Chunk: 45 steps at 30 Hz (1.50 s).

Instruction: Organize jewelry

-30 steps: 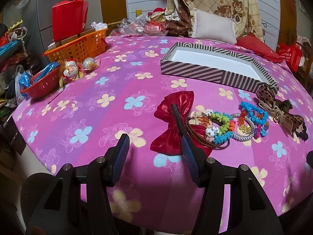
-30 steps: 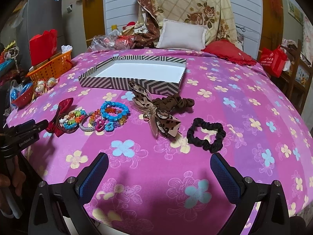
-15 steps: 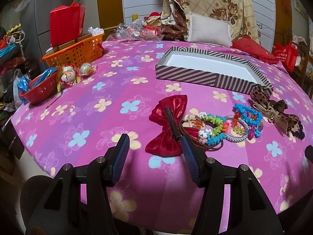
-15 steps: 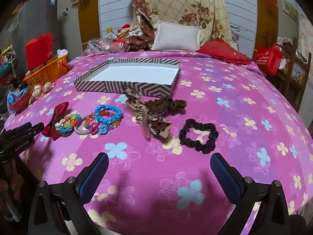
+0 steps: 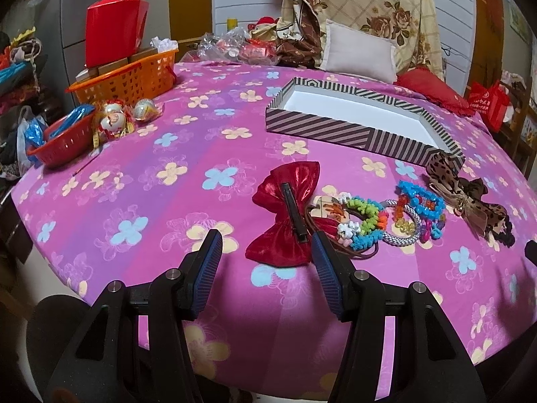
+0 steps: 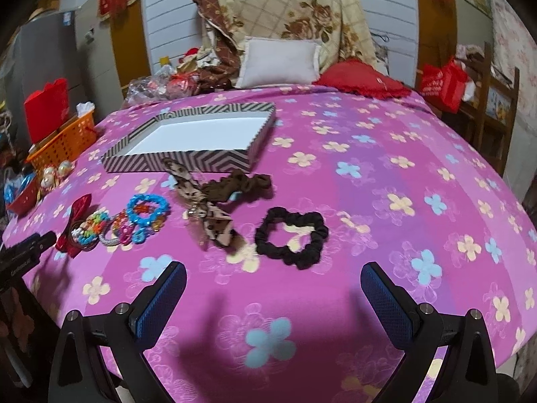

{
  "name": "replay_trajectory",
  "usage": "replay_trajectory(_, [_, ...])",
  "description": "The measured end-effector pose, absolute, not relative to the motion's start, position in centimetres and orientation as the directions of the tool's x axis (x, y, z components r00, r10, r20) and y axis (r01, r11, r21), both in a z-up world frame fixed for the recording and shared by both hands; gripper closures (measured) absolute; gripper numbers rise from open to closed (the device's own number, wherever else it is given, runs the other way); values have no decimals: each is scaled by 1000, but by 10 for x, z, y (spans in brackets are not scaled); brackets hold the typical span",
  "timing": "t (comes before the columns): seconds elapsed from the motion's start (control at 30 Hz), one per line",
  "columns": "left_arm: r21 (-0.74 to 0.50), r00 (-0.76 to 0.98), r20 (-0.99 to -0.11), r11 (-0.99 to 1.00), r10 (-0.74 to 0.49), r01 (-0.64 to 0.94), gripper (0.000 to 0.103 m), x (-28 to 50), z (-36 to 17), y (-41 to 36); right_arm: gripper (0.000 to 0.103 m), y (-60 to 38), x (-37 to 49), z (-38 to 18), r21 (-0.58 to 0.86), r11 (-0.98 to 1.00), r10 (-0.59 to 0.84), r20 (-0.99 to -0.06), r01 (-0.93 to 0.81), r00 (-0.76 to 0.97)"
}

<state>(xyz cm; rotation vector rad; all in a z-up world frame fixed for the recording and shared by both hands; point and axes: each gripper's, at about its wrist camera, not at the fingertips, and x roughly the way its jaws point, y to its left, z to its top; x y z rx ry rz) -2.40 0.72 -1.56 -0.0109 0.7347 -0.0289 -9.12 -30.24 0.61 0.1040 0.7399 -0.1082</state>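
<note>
Left gripper (image 5: 266, 262) hangs over the near edge of the bed (image 5: 161, 201), jaws well apart, nothing between them. Just beyond its right finger lies the red bow clip (image 5: 285, 215), clip side up: soft satin, light, the black bar down its middle is the one stiff part, so that is probably the best pinch point. Touching the bow is a pile of bead bracelets (image 5: 386, 215): light, hard beads, likely slippery and prone to tangle, best taken by one loop at its rim.

Right gripper (image 6: 273, 288) is wide open and empty too. Near ahead lies the black scrunchie (image 6: 291, 236), soft, squashy, easy to pinch anywhere on the ring. Just left of it lies the leopard bow (image 6: 209, 211), floppy fabric, best pinched at the knot. The striped box (image 6: 188, 141) sits farther back, white inside, empty; it looks the likely destination.
</note>
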Motion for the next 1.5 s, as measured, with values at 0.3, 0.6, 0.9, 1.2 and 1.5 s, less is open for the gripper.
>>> replay_trajectory(0.3, [-27,733,-680,999,-33,20,48,-21,-17,7,0,-305,-83,9,55,992,-44,-678,111,733])
replay_trajectory(0.6, [-31,725,-685,997,-77,77,48,-16,-2,-7,0,-300,-69,21,83,995,13,-653,55,757])
replay_trajectory(0.9, [3,681,-727,991,-87,131,48,1,-1,-37,0,-286,-51,36,20,1000,6,-631,9,775])
replay_trajectory(1.2, [-25,624,-769,983,-137,184,48,16,-6,-59,0,-288,-40,34,29,1000,25,-650,-8,760])
replay_trajectory(1.5, [-42,581,-799,978,-157,206,48,27,-14,-67,0,-282,-16,33,3,999,37,-673,-48,739])
